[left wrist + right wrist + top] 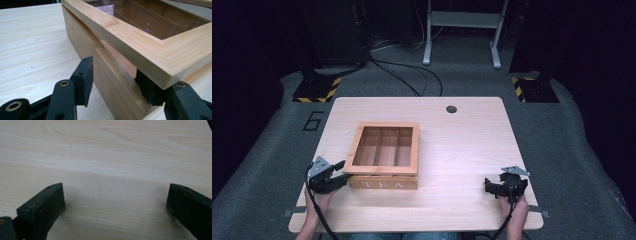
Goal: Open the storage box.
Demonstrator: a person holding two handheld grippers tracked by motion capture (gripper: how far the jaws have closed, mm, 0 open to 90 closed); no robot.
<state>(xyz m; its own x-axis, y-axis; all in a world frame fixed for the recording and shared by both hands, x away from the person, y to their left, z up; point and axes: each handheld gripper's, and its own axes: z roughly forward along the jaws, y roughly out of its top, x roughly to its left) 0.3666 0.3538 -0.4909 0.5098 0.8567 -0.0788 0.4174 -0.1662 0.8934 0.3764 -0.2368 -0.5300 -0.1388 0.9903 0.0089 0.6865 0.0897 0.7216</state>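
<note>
Box (384, 155) mid-table, lid (140, 47) barely raised. My left gripper (113, 82) spread, one jaw under lid corner. Right gripper (503, 186) spread, idle on table (105, 157). Opening likely just begun; most remains.

A pale wooden desk (462, 150) stands on grey carpet (557, 150) in a dark room, with black cables (412, 75), hazard-striped bases (317, 90) and a grey metal frame (462, 25) behind.
</note>
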